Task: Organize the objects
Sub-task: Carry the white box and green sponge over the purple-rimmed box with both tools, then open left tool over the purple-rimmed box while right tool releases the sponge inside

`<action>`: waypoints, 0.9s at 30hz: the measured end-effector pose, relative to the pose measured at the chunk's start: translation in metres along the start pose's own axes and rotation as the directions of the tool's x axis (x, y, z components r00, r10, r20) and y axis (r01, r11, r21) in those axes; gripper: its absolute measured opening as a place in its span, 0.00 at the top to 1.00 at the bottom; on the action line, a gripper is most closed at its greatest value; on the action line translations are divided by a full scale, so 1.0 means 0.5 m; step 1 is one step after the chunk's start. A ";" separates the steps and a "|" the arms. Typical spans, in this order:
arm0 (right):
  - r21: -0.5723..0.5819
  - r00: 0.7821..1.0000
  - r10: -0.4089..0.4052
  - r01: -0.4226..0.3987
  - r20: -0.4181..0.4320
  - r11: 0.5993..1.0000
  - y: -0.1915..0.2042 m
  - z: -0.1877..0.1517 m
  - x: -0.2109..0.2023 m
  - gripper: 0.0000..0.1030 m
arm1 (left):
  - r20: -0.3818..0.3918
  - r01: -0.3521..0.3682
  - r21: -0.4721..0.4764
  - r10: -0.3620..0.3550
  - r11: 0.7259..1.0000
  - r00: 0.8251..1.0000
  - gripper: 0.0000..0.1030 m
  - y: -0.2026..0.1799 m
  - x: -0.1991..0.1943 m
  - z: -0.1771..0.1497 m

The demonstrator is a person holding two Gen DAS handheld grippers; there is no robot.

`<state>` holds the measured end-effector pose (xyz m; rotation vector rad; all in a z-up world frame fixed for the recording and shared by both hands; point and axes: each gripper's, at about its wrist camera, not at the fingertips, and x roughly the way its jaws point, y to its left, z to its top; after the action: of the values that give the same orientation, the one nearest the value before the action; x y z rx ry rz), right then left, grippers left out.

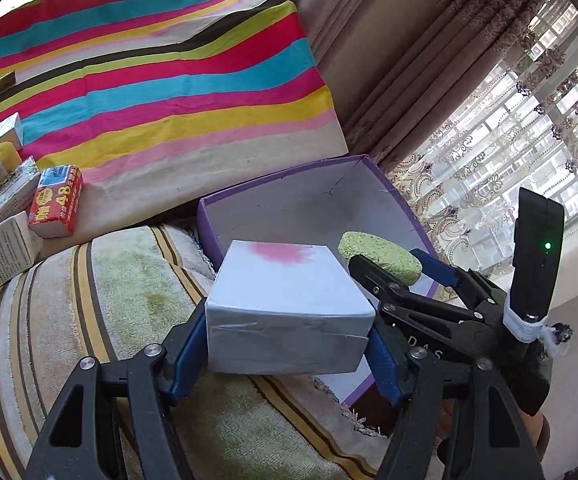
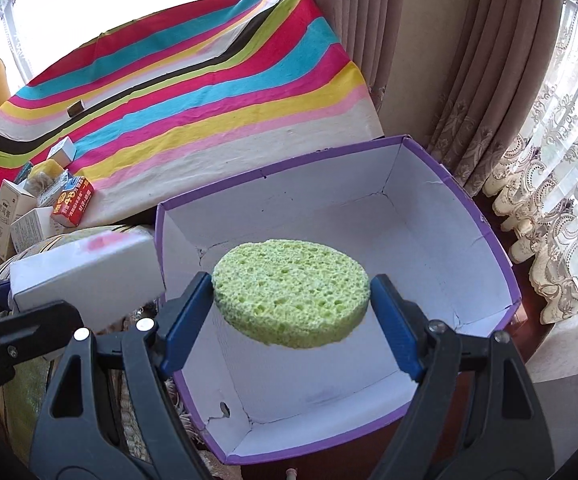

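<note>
Green and porous, the round sponge sat at the centre of the right wrist frame, pinched edge to edge between the blue pads of your right hand-held gripper and held above the open purple box. It looked light and soft; the pads pressed only on its rim, so I'd judge that a harder squeeze would buckle it rather than secure it. Holding it across the widest part, as you did, seemed the sound place.

Your left hand-held gripper was clenched on the white carton, low in the centre of the left wrist frame, its pads on the two short side faces. The carton hung just outside the purple box's near wall, over the striped cushion. Thin card like that is likely stiff along its edges but easy to dent mid-face, and its surface looked smooth and perhaps slippery, so a grip low and near the corners would hold best.

At the left edge of both frames, a cluster of small cartons, among them a red pack, lay on the striped cloth, not yet sorted. Those looked light as well.
</note>
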<state>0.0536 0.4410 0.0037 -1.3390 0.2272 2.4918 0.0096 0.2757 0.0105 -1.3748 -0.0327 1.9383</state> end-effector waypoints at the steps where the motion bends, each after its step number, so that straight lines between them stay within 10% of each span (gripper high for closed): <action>1: 0.009 1.000 -0.002 0.002 -0.002 1.000 -0.005 0.000 0.001 0.20 | -0.003 -0.001 0.008 0.001 1.000 1.000 0.27 -0.003 0.003 0.000; 10: 0.051 1.000 -0.010 0.009 0.021 0.999 -0.034 0.001 -0.009 0.05 | 0.054 -0.121 0.078 0.117 0.990 0.992 0.19 -0.029 -0.021 -0.009; 27: -0.026 0.994 0.031 -0.028 0.104 0.999 0.014 0.025 -0.043 0.04 | 0.219 -0.371 0.068 0.349 0.926 0.911 0.19 0.004 -0.096 -0.014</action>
<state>0.0527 0.4337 0.0285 -1.2190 0.1945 2.5883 0.0215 0.2439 0.0453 -1.1664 0.2436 2.3455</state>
